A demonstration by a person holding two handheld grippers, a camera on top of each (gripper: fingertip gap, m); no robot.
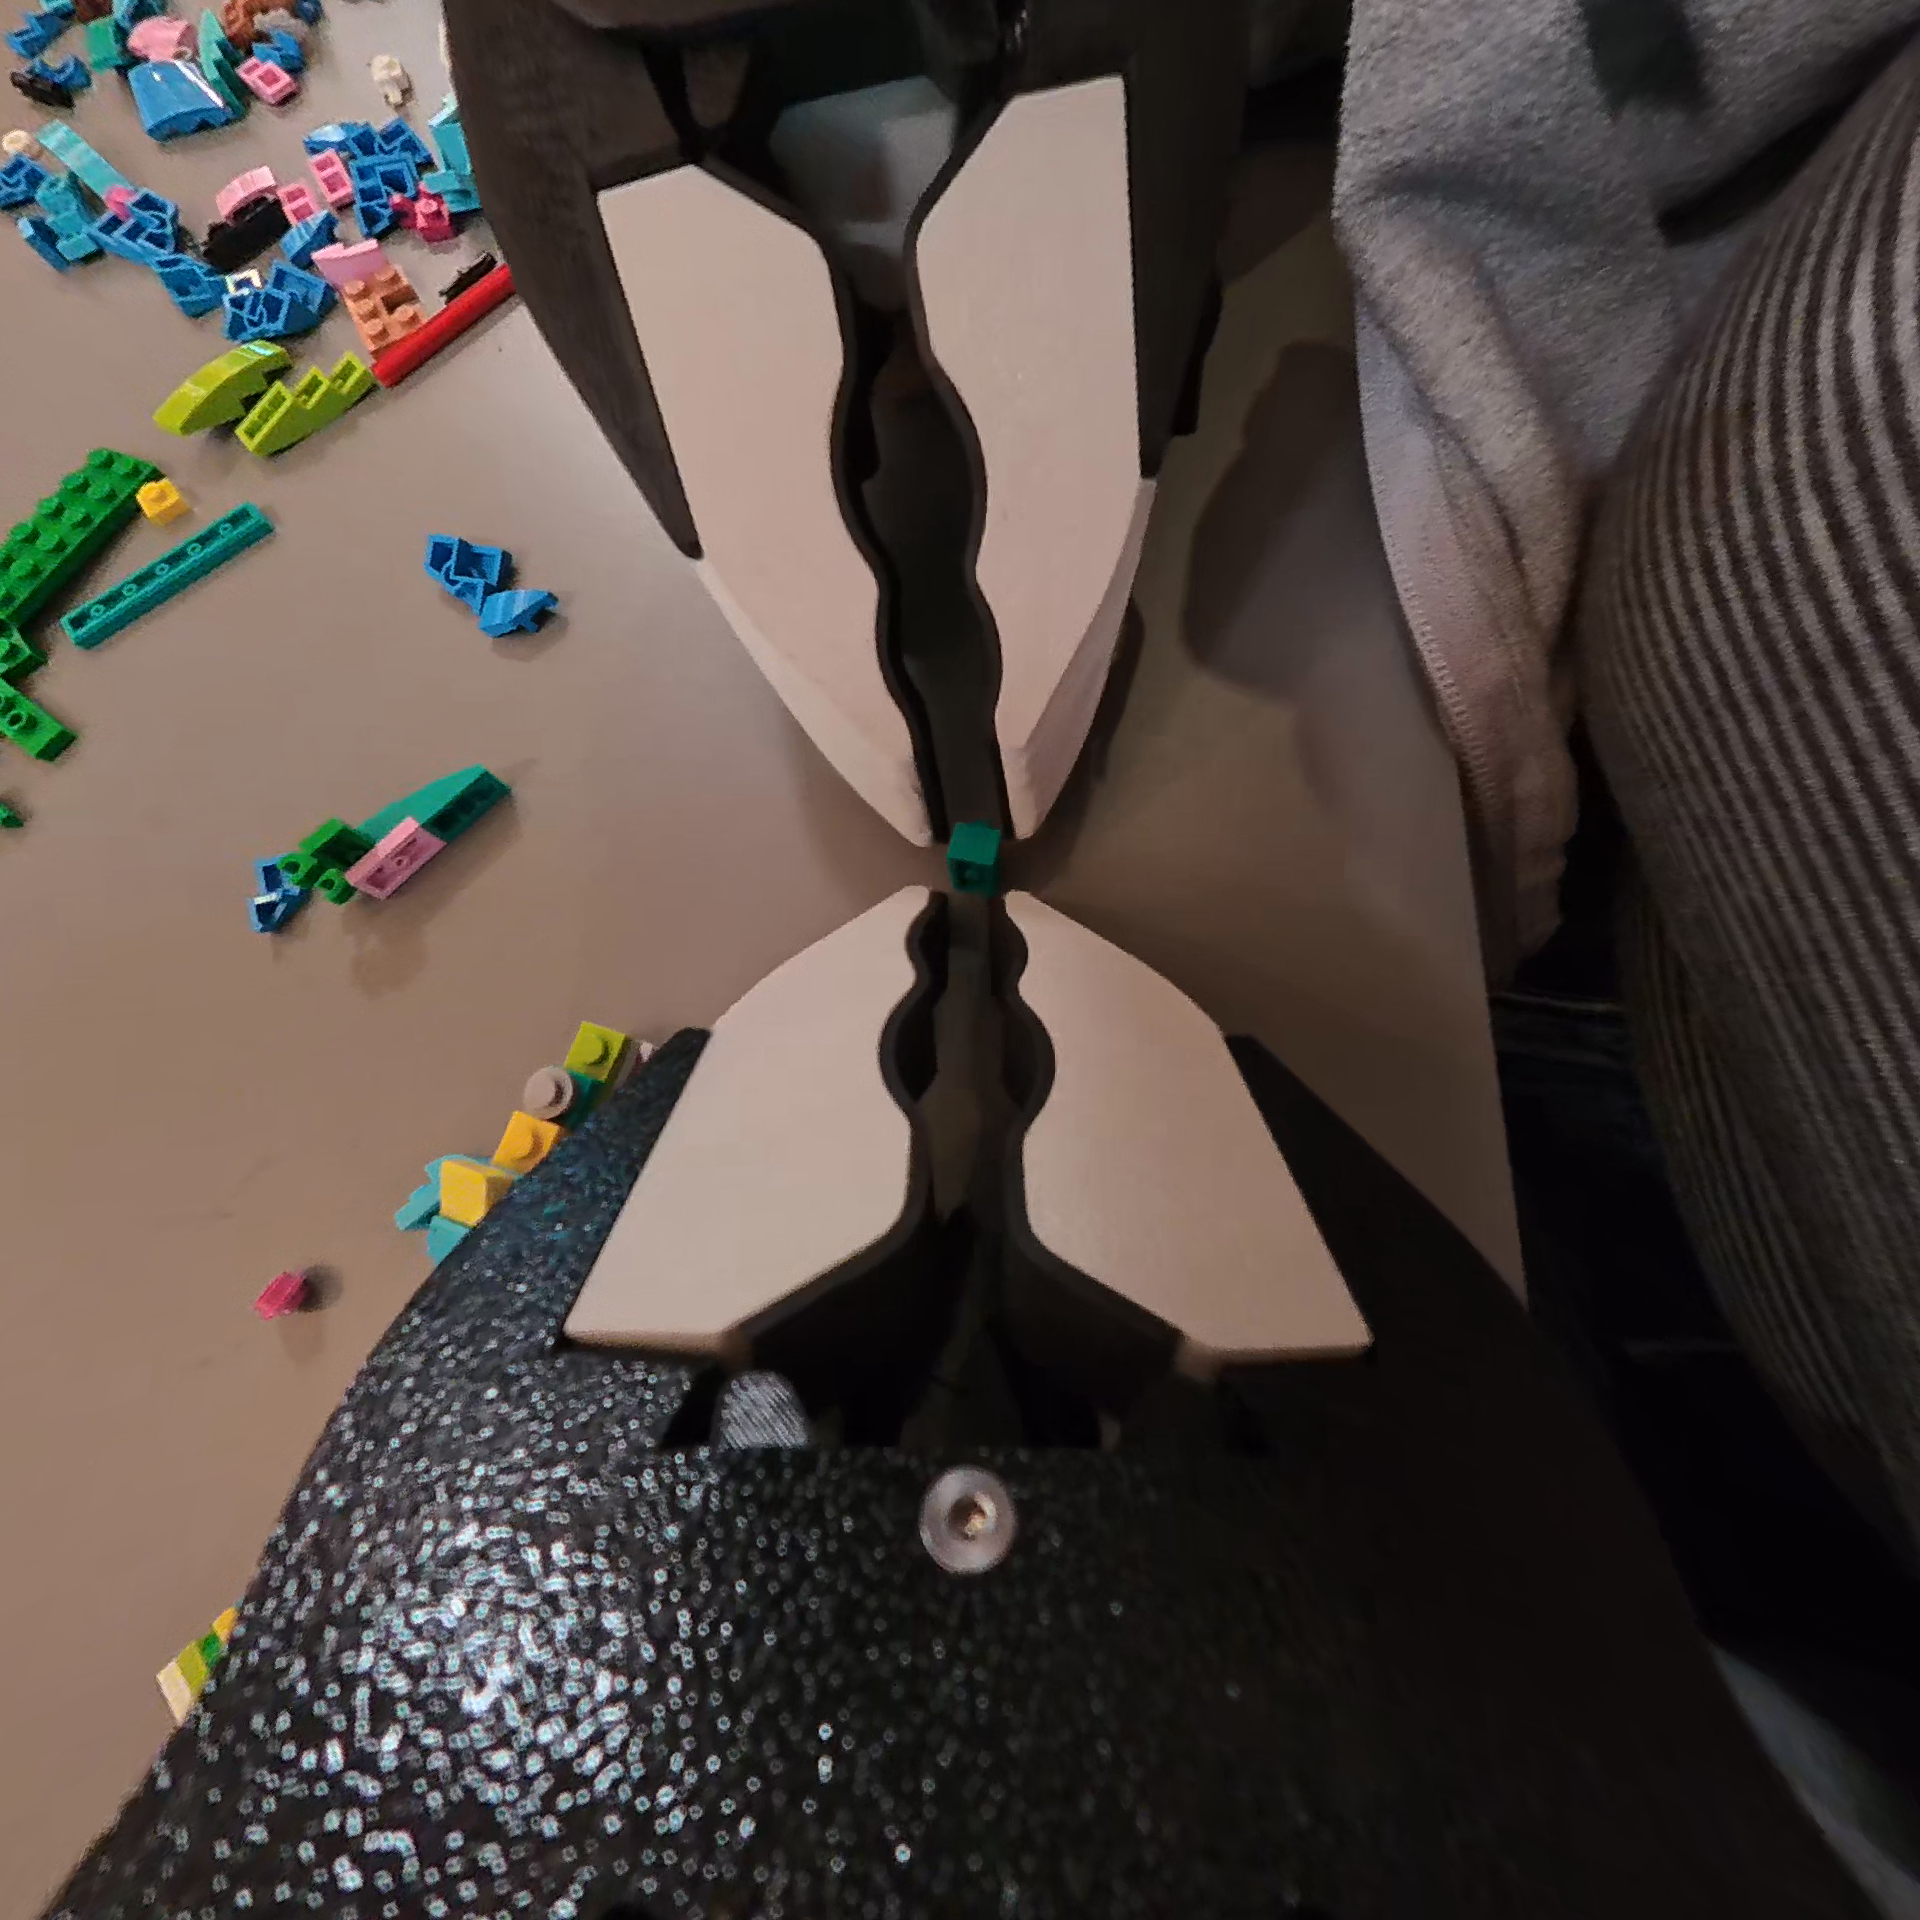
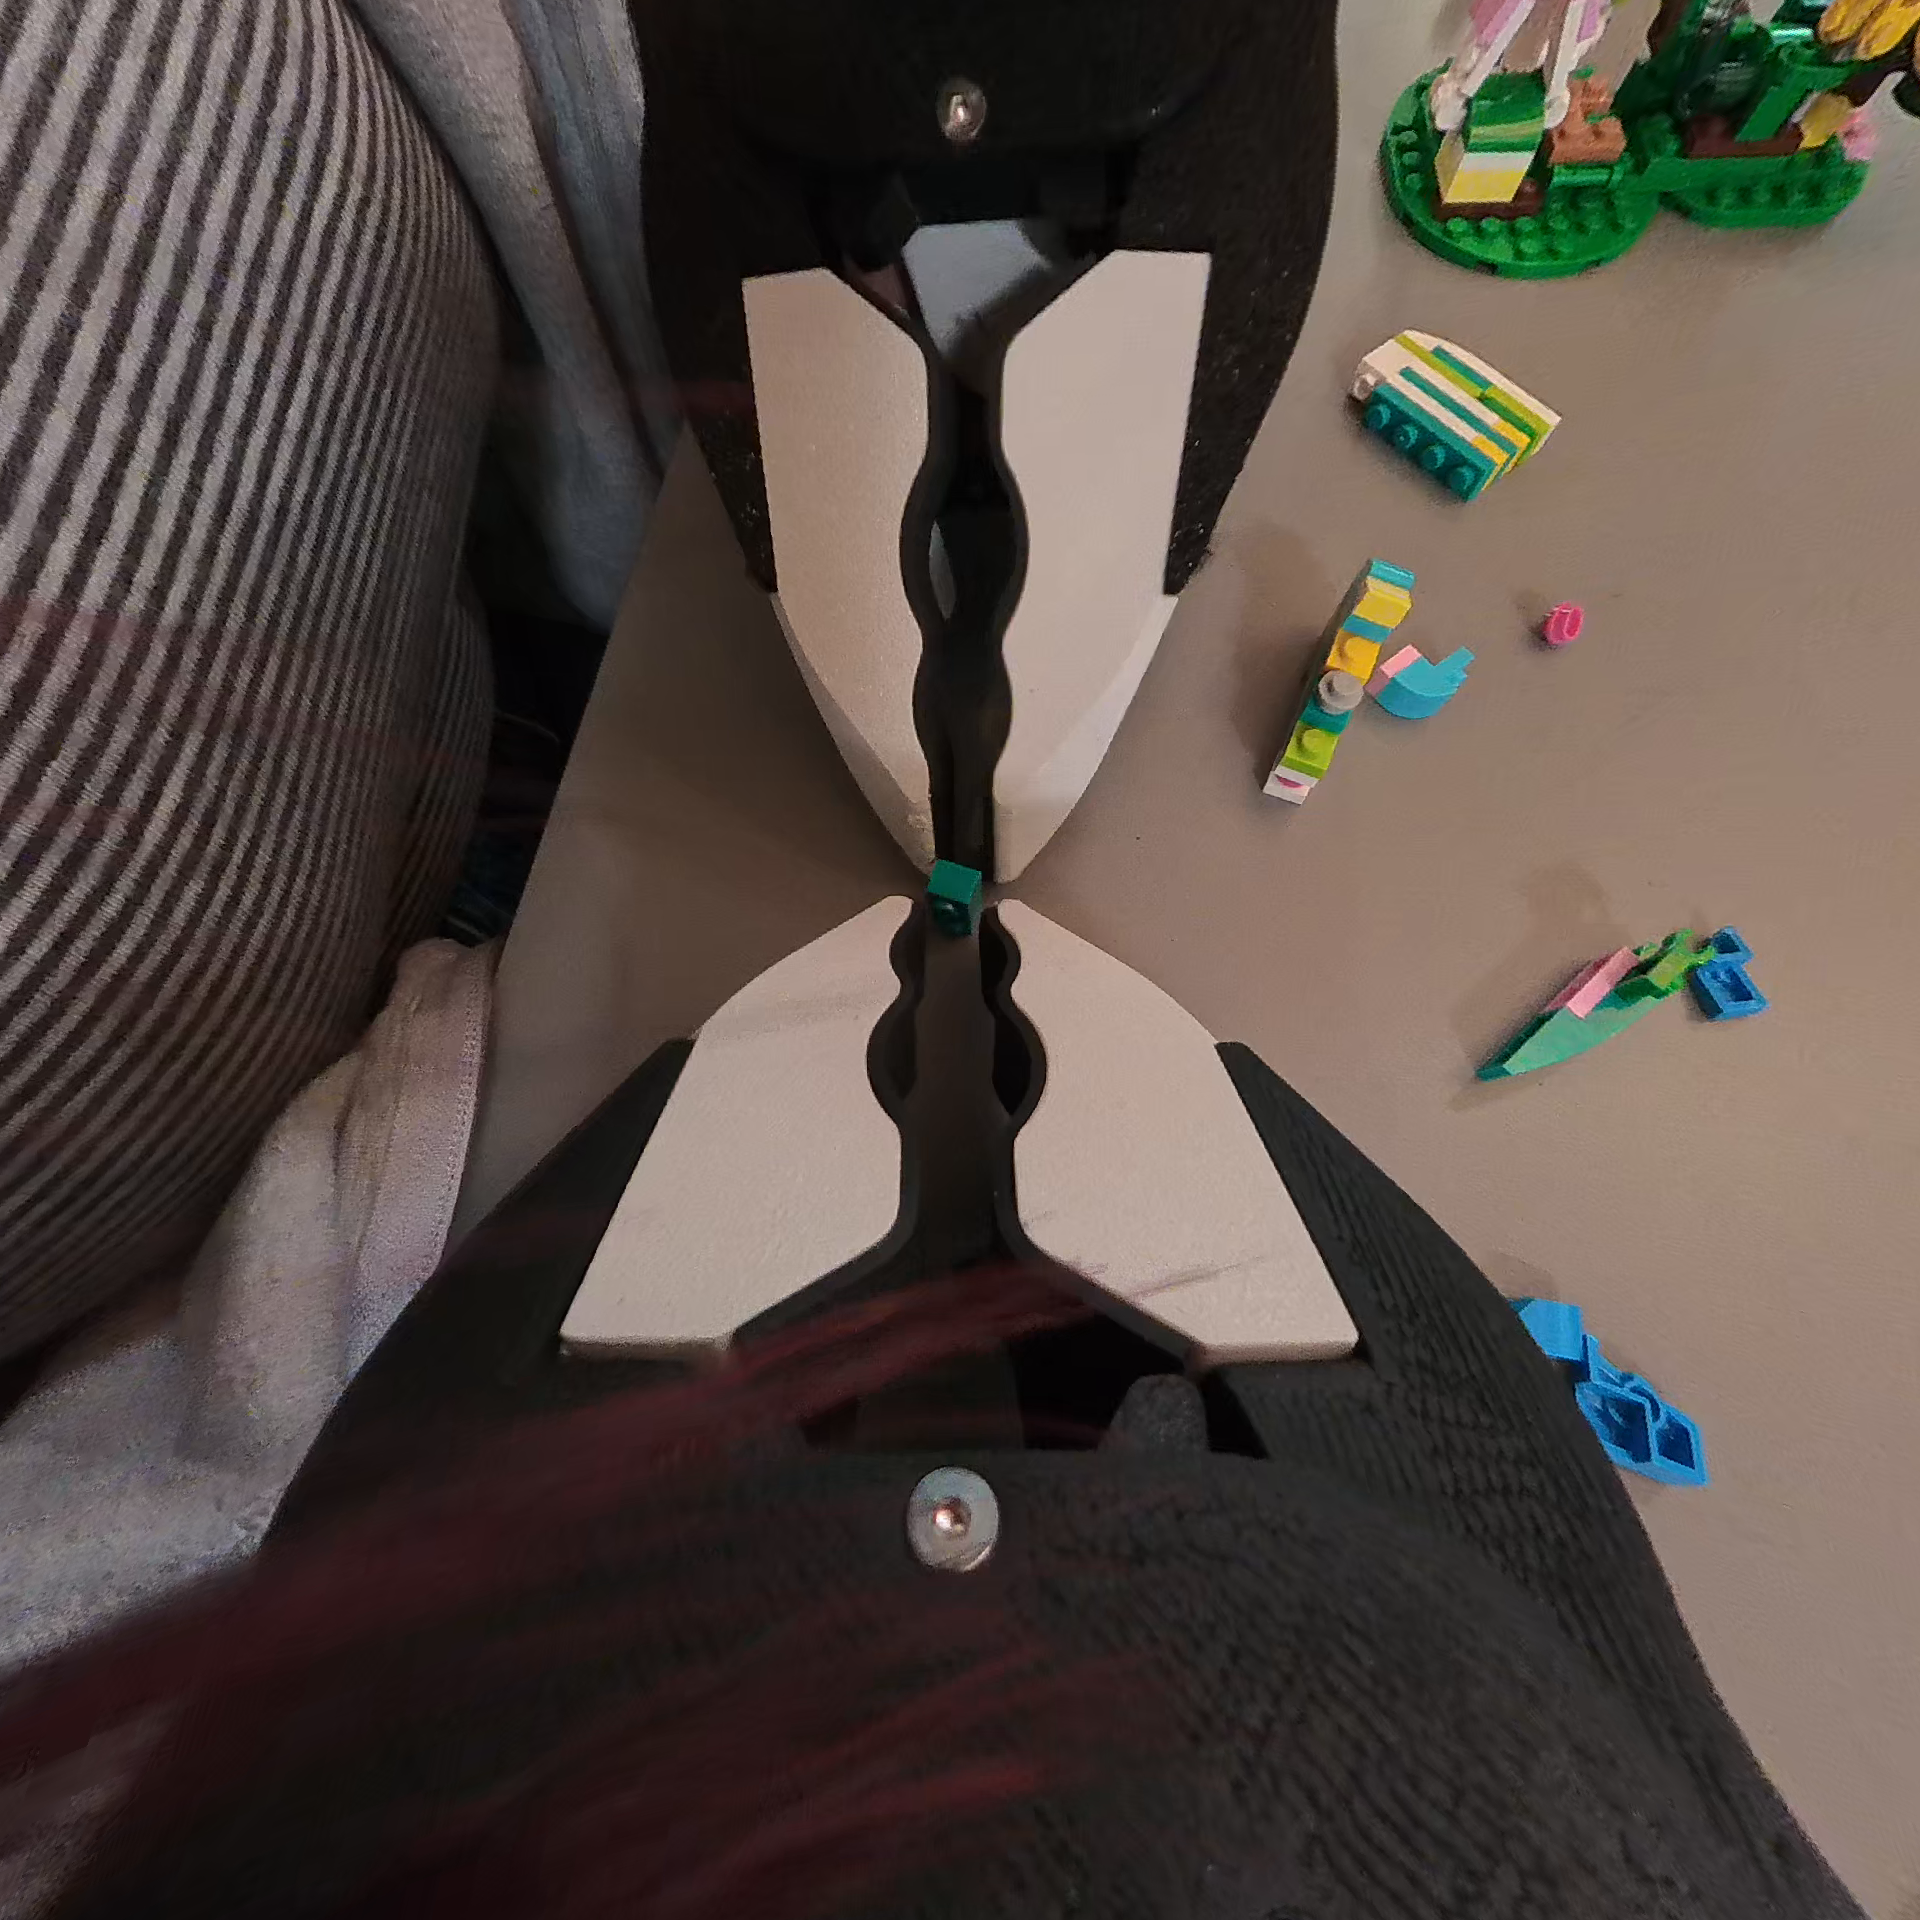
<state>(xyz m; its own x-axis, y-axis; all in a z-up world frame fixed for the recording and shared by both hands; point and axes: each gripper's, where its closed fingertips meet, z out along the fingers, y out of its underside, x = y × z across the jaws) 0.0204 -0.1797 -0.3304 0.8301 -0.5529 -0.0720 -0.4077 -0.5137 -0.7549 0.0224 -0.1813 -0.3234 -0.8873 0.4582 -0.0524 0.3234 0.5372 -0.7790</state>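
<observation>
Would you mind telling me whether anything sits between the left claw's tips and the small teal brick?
Nothing visible does. The teal brick sits right at the left claw tips, and the right claw meets it from the opposite side.

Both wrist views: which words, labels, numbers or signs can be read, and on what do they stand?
None readable. The small teal plastic brick at the jaws, the loose coloured plastic bricks and the plain beige table show no writing; any stud marks are too small to tell.

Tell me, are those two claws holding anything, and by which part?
A tiny teal brick sits where the tips meet, the left gripper at one end and the right gripper at the other. Whether either truly clamps it cannot be told.
</observation>
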